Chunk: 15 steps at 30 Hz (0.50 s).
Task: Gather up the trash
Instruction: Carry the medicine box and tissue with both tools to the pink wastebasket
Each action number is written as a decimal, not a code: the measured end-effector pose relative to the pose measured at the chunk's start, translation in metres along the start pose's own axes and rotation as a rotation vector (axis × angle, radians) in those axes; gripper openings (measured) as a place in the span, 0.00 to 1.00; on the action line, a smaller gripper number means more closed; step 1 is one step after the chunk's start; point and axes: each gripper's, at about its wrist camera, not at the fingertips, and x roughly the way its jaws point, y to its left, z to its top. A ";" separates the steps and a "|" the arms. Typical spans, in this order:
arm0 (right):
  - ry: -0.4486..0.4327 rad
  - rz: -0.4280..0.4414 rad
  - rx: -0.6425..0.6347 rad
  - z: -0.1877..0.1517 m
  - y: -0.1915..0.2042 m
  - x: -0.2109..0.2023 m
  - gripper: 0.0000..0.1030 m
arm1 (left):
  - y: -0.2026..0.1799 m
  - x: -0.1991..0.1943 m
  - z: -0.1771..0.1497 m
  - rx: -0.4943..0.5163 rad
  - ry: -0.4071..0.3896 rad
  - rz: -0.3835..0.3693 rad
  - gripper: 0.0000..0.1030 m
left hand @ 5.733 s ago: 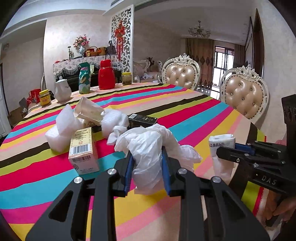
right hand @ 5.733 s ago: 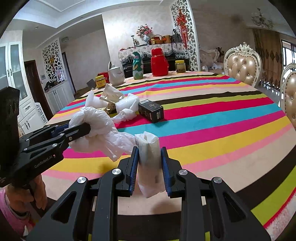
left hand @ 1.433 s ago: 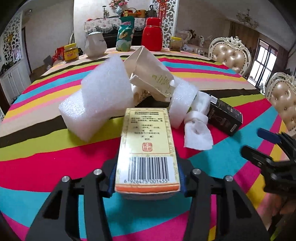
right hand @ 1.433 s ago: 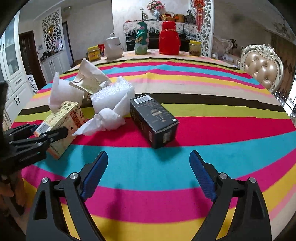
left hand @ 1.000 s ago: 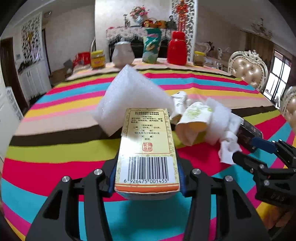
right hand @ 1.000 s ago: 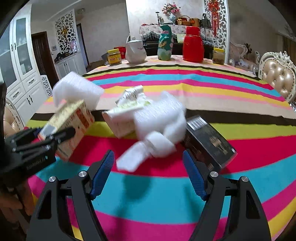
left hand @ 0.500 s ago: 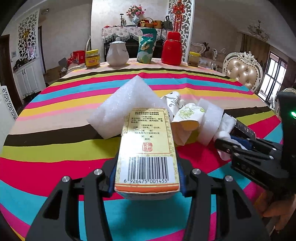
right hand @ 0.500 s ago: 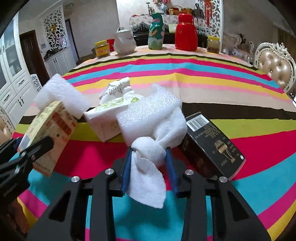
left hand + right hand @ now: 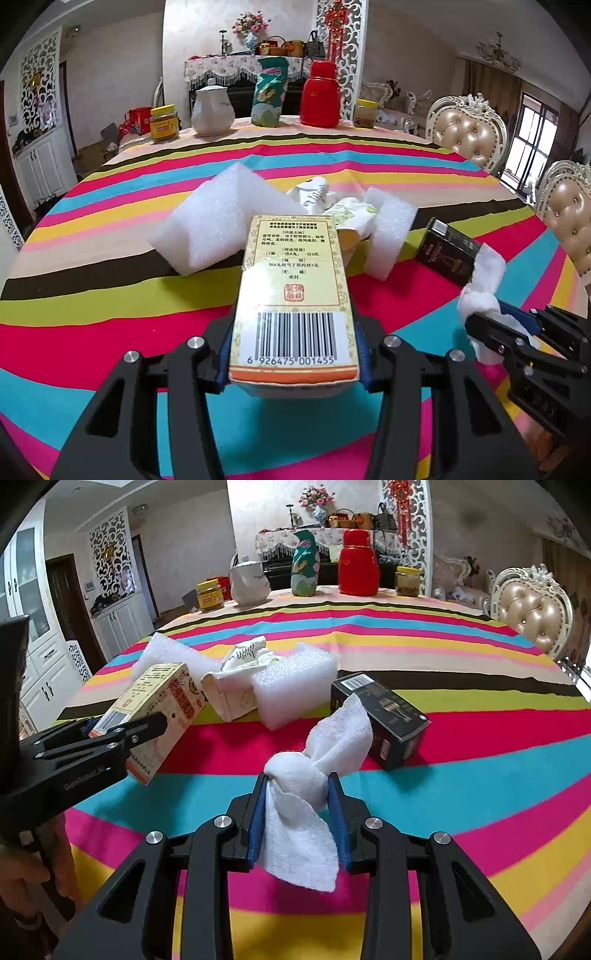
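grip, right: right gripper [image 9: 297,805], jaws just closed, clamped on knotted white foam wrap [image 9: 317,760], near edge of bench [image 9: 480,782].
grip, left: left gripper [image 9: 291,350] jaws clamped on yellow carton [image 9: 295,295].
step: pickup done, both loads held.
next: carry both off to the bin, unseen.
far: foam blocks [image 9: 221,221], black box [image 9: 384,716] left.
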 end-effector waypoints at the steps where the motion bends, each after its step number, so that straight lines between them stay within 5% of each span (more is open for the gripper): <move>1: -0.004 -0.004 0.003 -0.002 -0.001 -0.004 0.31 | -0.003 -0.002 -0.001 0.009 -0.004 -0.009 0.47; 15: -0.054 -0.066 0.069 -0.036 -0.028 -0.059 0.31 | -0.069 -0.036 -0.028 0.208 -0.074 -0.112 0.47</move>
